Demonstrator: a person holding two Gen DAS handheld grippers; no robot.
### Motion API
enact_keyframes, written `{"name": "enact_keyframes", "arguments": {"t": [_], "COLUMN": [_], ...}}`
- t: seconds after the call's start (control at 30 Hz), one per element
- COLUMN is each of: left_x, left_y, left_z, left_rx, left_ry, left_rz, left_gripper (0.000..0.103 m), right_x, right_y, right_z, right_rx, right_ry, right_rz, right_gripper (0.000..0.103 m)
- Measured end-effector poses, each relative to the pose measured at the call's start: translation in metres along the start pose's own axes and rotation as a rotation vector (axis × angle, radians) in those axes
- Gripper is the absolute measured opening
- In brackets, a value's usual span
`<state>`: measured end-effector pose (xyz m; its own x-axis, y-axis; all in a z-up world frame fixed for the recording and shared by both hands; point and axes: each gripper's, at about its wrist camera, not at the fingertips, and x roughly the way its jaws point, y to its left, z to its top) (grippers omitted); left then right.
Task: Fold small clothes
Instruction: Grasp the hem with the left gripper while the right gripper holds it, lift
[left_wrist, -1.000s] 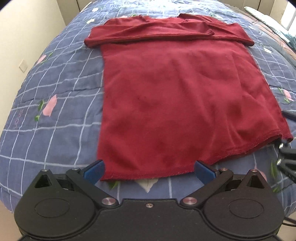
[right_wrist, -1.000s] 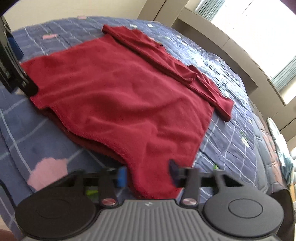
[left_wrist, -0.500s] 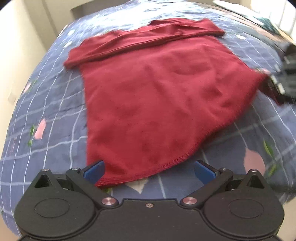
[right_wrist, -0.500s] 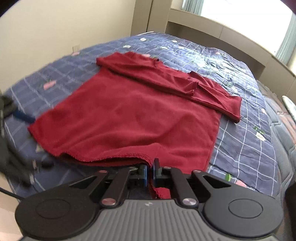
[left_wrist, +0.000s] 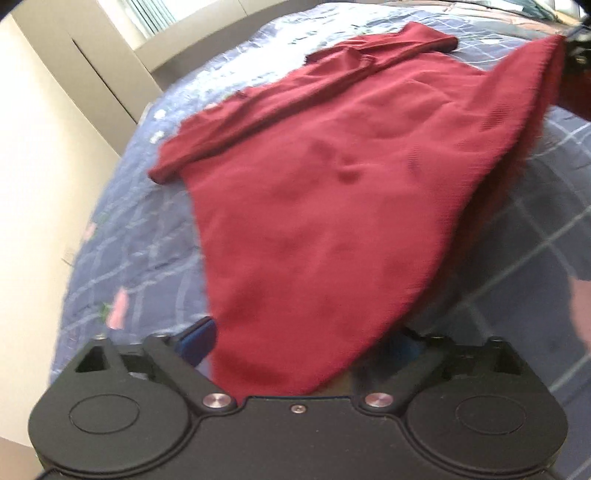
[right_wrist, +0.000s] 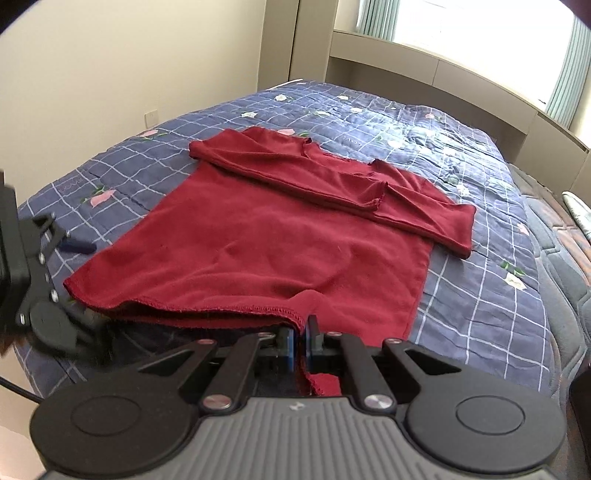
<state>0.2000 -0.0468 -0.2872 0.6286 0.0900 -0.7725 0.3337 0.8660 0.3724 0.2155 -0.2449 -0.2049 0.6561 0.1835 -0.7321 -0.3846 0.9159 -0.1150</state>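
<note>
A dark red long-sleeved shirt (right_wrist: 258, 240) lies flat on the blue checked quilt (right_wrist: 461, 155), its sleeves (right_wrist: 332, 177) folded across the chest. My right gripper (right_wrist: 301, 339) is shut on the near right hem corner, which is raised off the bed. In the left wrist view that raised corner shows at the top right, with the shirt (left_wrist: 332, 206) sloping up to it. My left gripper (left_wrist: 299, 343) straddles the other hem corner. Its jaws are closing, still wide, and the pads do not press the cloth. The right wrist view shows the left gripper (right_wrist: 81, 290) at the shirt's left corner.
The bed's near edge runs just under both grippers. A cream wall (right_wrist: 110, 74) stands on the left side, and a window ledge (right_wrist: 443, 62) runs behind the bed. A folded cloth (right_wrist: 576, 210) lies at the far right edge. Bare quilt surrounds the shirt.
My right gripper shut on the right hem corner and rose with it. My left gripper rolled and sank onto the left hem corner, which now lies between its fingers.
</note>
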Motion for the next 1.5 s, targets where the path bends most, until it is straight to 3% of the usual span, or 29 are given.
{"name": "enact_keyframes", "arguments": {"t": [0.1, 0.2, 0.23, 0.27, 0.5, 0.77, 0.97, 1.2, 1.33, 1.5], "left_x": [0.001, 0.000, -0.001, -0.003, -0.017, -0.055, -0.085, -0.119, -0.124, -0.110], "left_y": [0.011, 0.018, 0.020, 0.022, 0.034, 0.049, 0.057, 0.066, 0.083, 0.114], "left_z": [-0.003, -0.004, -0.004, -0.003, 0.001, -0.020, -0.042, -0.069, -0.045, 0.017], "left_rx": [0.029, 0.074, 0.087, 0.095, 0.072, -0.076, -0.093, -0.162, -0.244, -0.332], "left_ry": [-0.028, -0.065, -0.081, -0.096, -0.146, -0.197, -0.131, -0.037, -0.043, -0.091], "left_rz": [0.032, 0.009, -0.015, -0.041, -0.116, -0.150, -0.242, -0.302, -0.301, -0.326], "left_gripper": [0.072, 0.036, 0.018, 0.007, 0.004, 0.004, 0.004, 0.004, 0.004, 0.005], "right_x": [0.001, 0.007, 0.009, 0.012, 0.003, -0.028, -0.063, -0.088, -0.086, -0.077], "right_y": [0.000, 0.002, 0.003, 0.004, 0.010, 0.024, 0.042, 0.049, 0.032, -0.002], "right_z": [-0.005, -0.012, -0.014, -0.017, -0.028, -0.036, -0.047, -0.044, -0.018, 0.032], "right_rx": [-0.003, -0.017, -0.021, -0.028, -0.092, -0.160, -0.186, -0.085, -0.023, -0.023], "right_ry": [0.010, 0.035, 0.042, 0.049, 0.055, 0.093, 0.186, 0.264, 0.215, 0.099], "right_rz": [-0.004, -0.016, -0.017, -0.014, -0.015, 0.023, 0.099, 0.160, 0.136, 0.095], "right_gripper": [0.006, 0.007, 0.007, 0.007, 0.006, 0.005, 0.005, 0.005, 0.006, 0.006]}}
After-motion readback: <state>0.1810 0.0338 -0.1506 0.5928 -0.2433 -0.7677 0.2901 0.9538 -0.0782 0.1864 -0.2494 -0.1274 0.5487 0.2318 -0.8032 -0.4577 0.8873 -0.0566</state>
